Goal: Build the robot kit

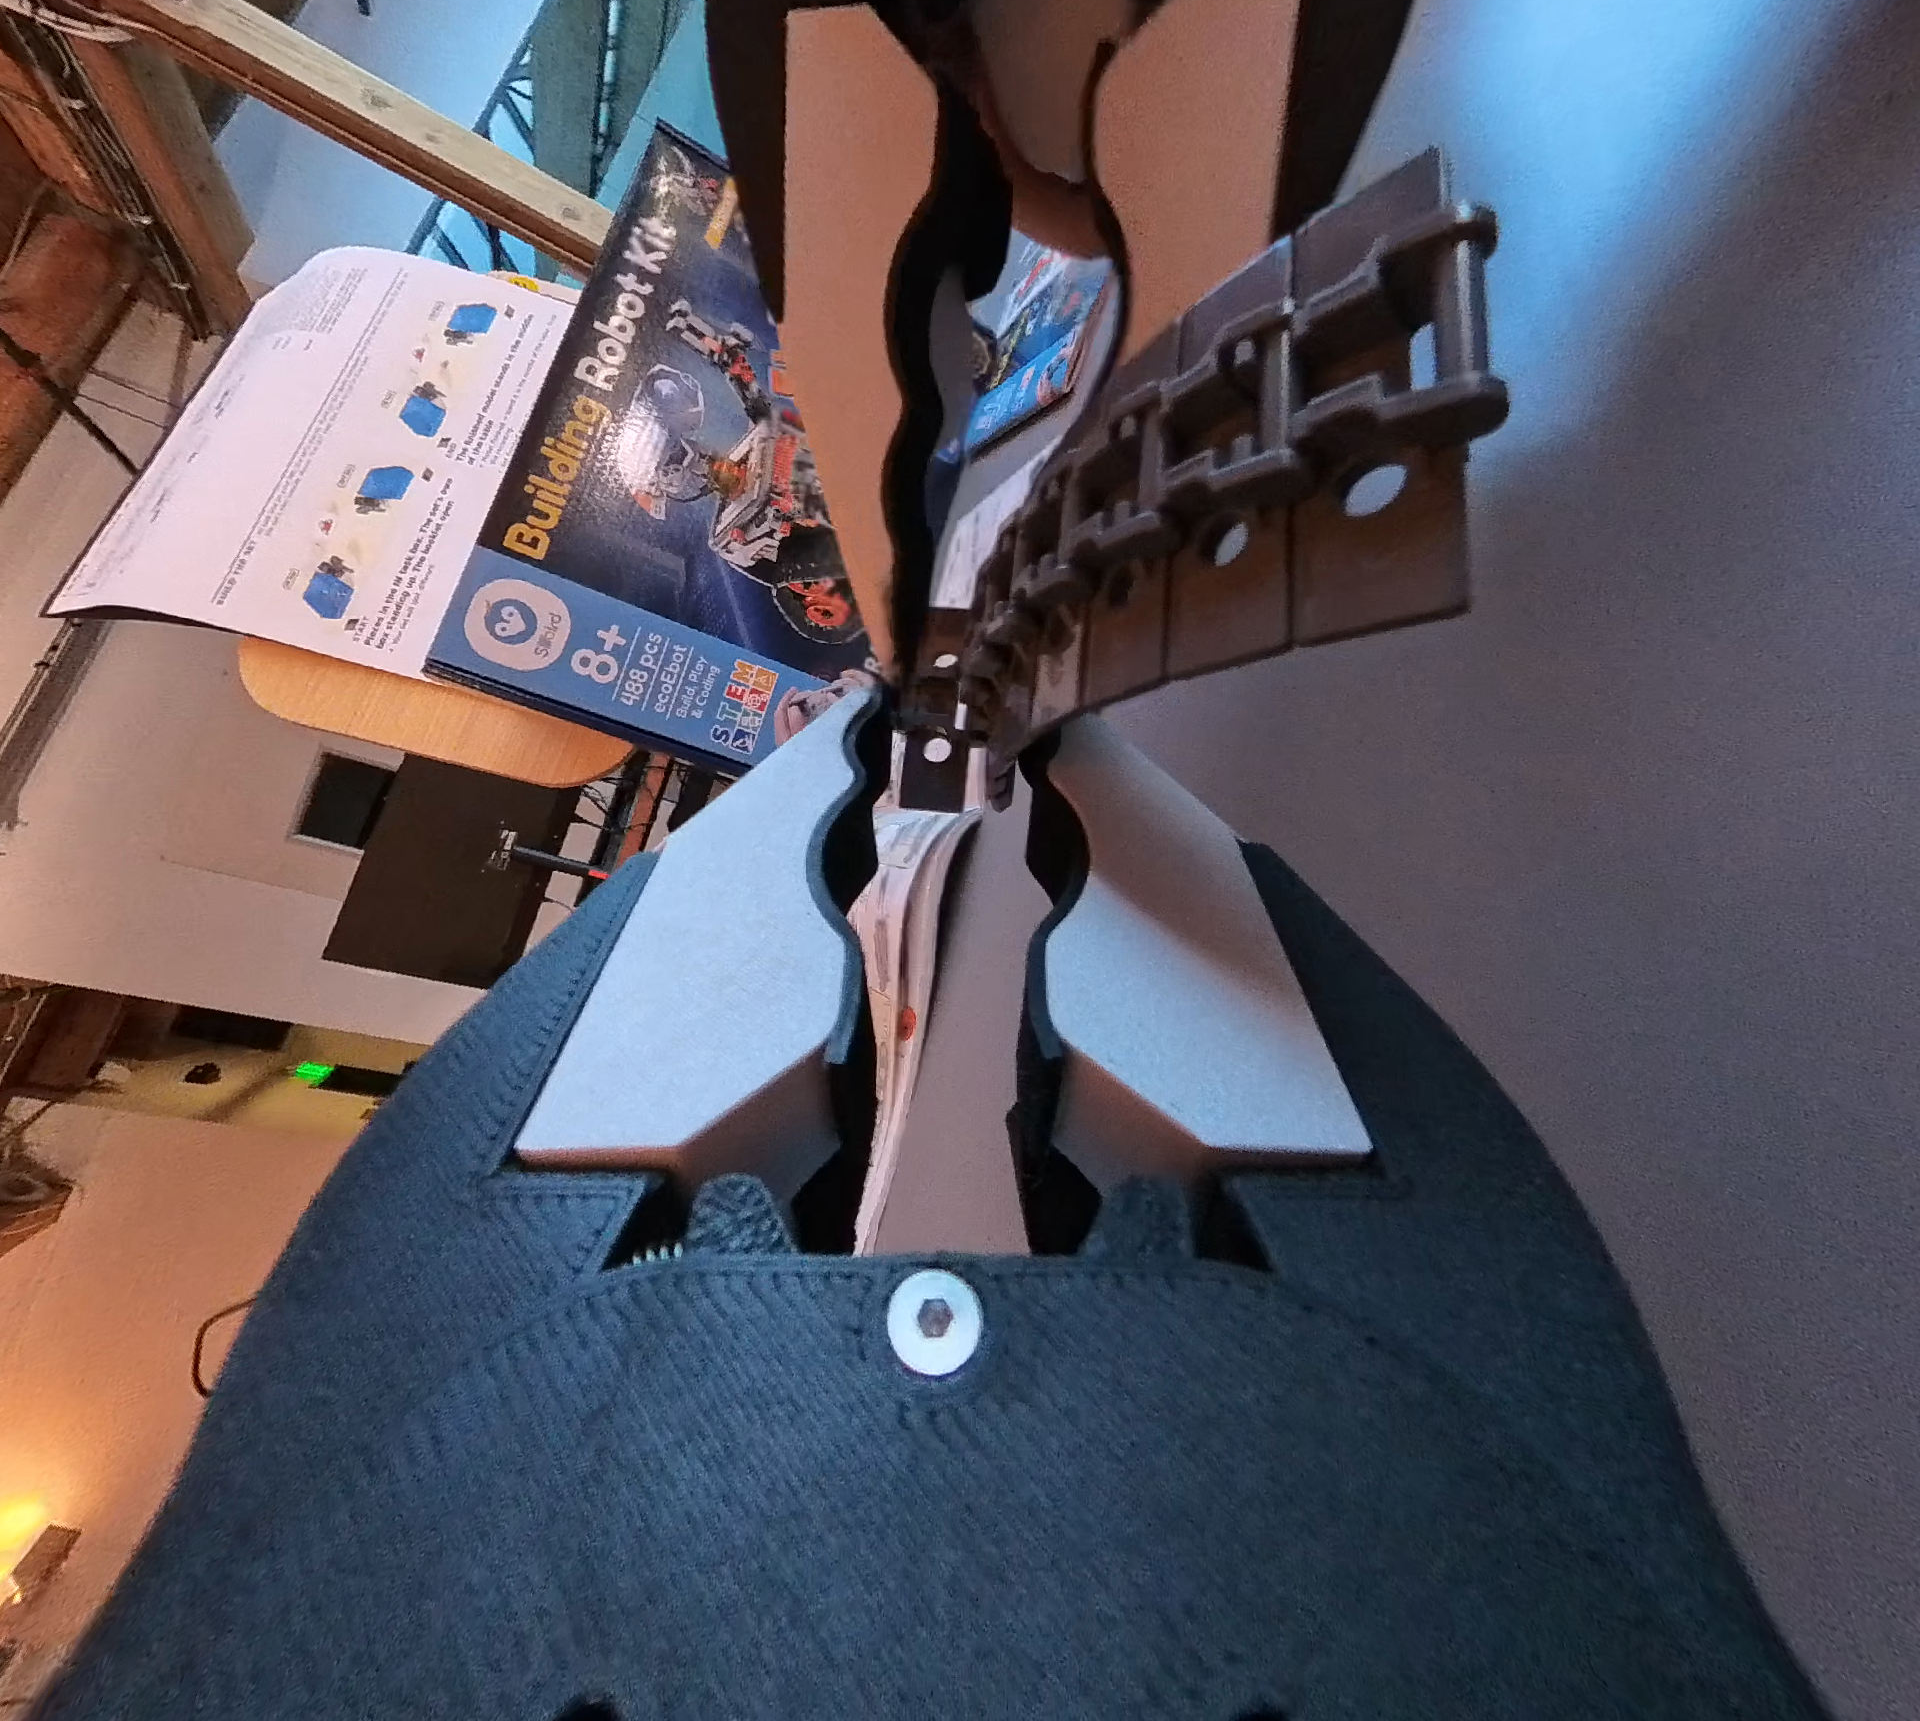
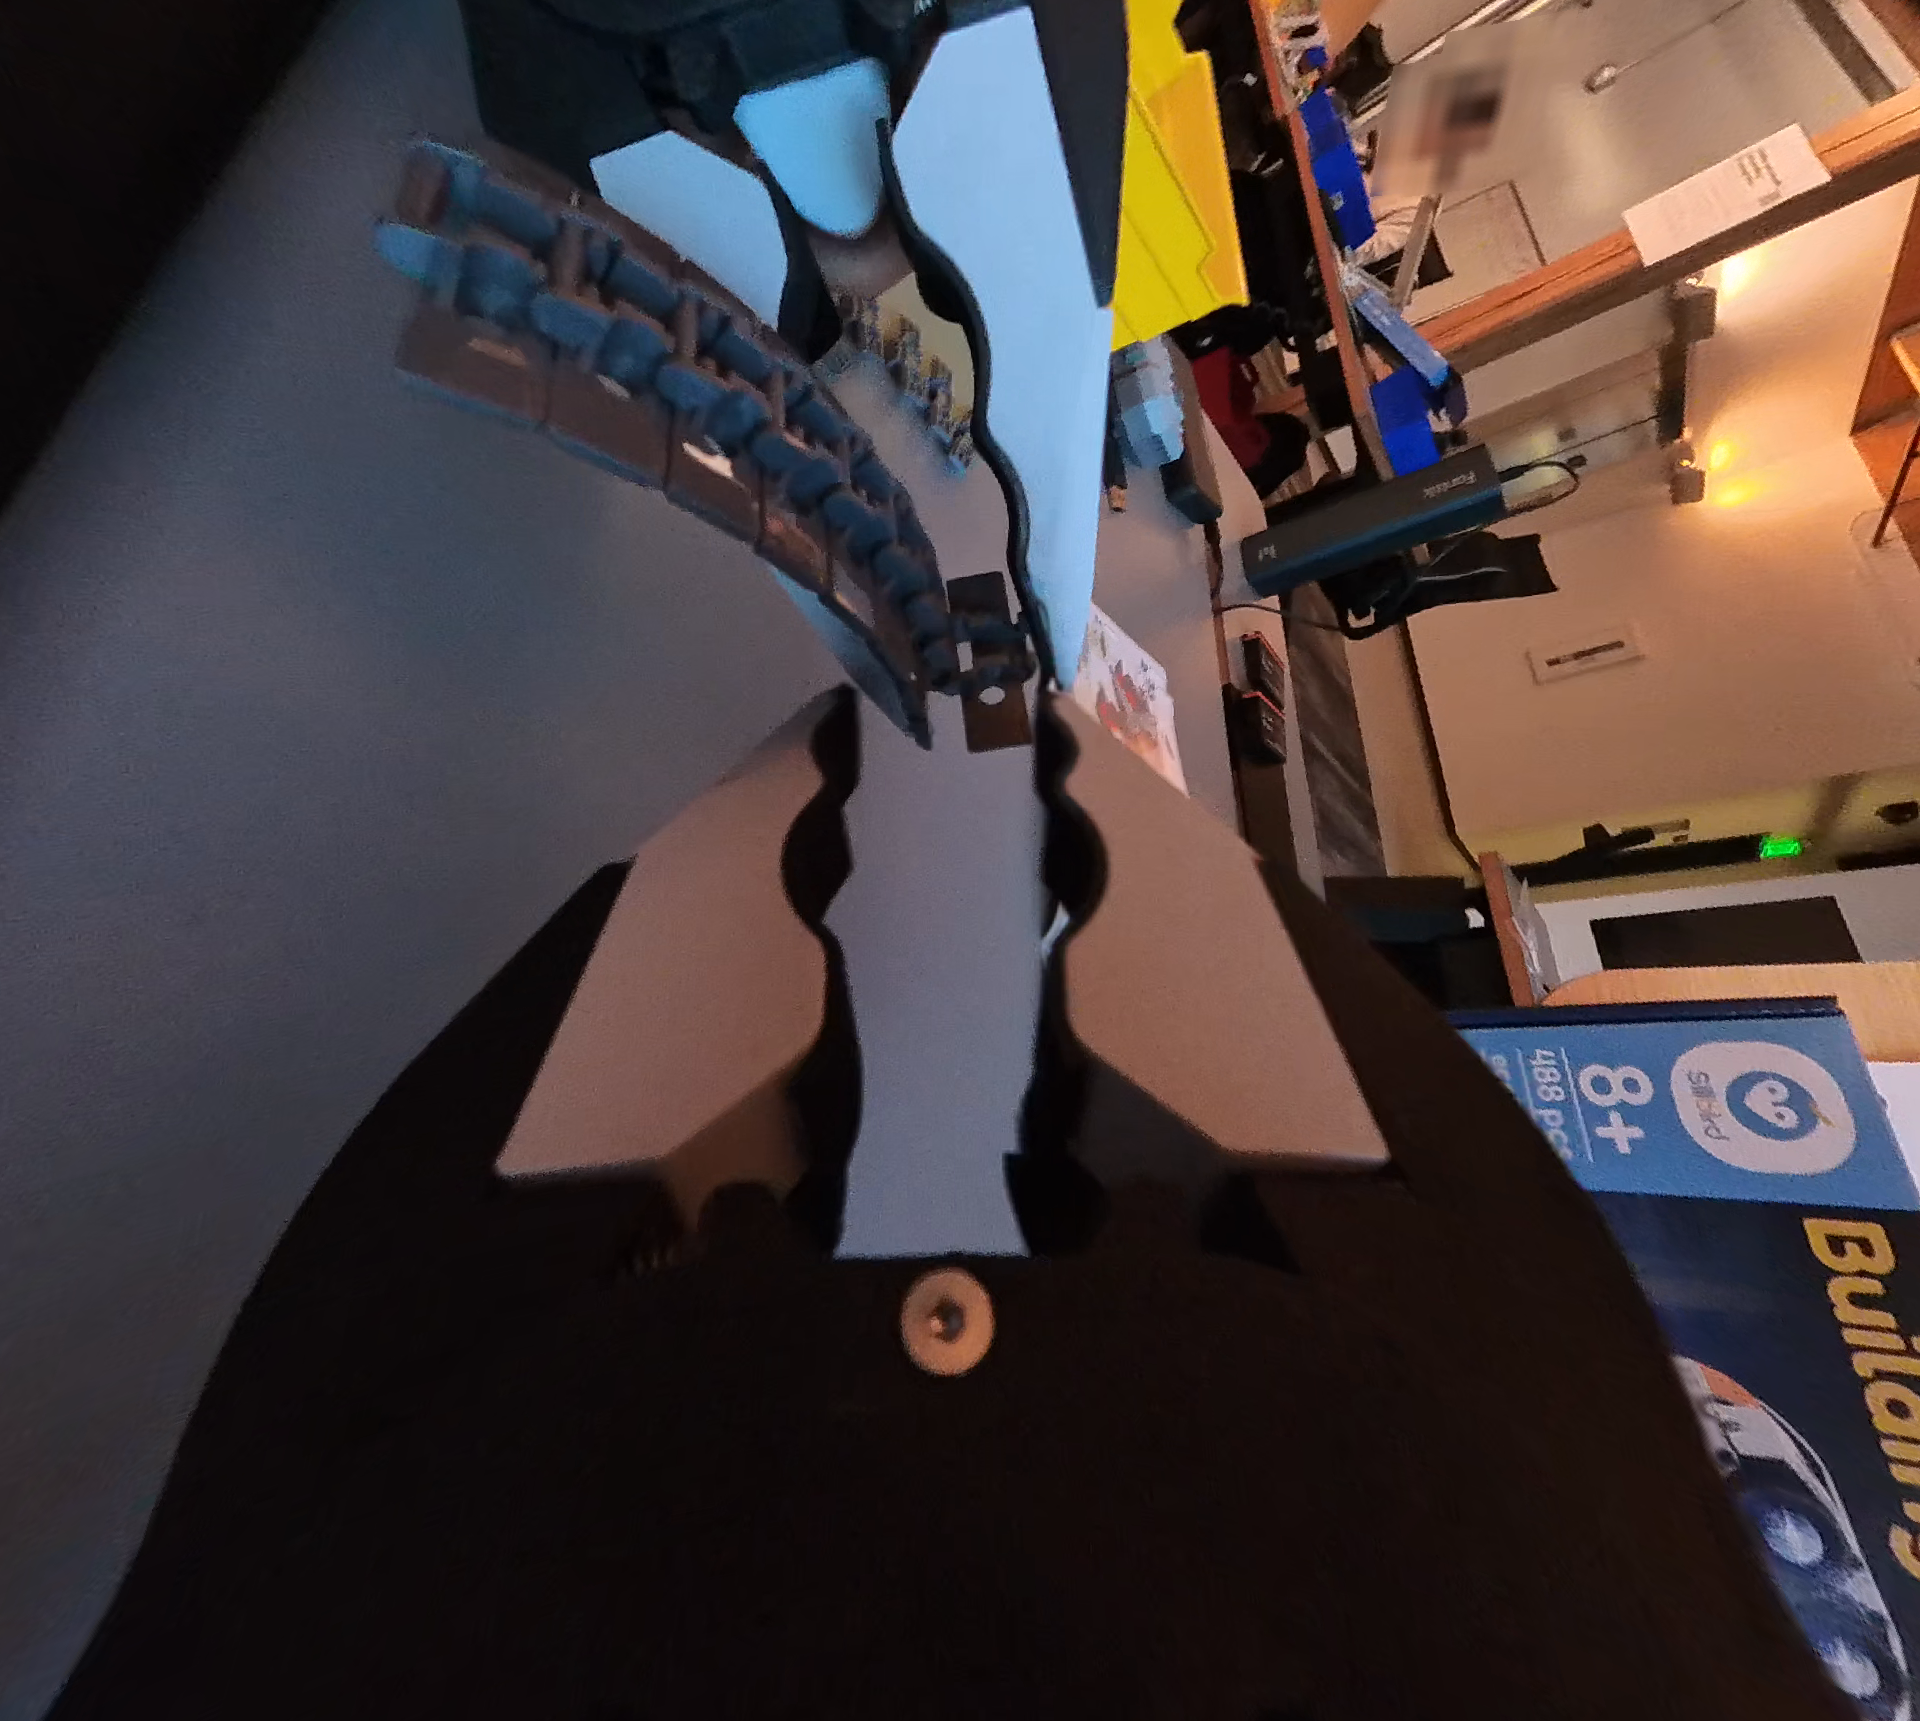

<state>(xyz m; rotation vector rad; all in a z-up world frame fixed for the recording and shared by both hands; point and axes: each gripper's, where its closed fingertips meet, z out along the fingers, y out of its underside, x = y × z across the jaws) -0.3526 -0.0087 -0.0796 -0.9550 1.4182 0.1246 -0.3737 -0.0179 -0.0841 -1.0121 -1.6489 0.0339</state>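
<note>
Left wrist view: we are looking along our left gripper [image 1: 940,736], its two grey fingers standing a little apart with a gap between the tips. One end of a brown linked track [image 1: 1236,476], a chain of flat plates with holes, is sitting at those tips; whether the fingers are pinching it we cannot tell. The track is arching away to the right above a grey table [image 1: 1662,840]. Our right gripper [image 1: 914,570] is facing us from the top, reaching the same end link. A blue kit box [image 1: 644,466] and a printed instruction sheet [image 1: 291,445] are lying to the left.

Right wrist view: our right gripper [image 2: 945,710] is showing its fingers parted, nothing between them. The track is curving up and left, its end link just beyond the tips, touching the left gripper's fingertip. A yellow bin [image 2: 1174,144] is standing behind.
</note>
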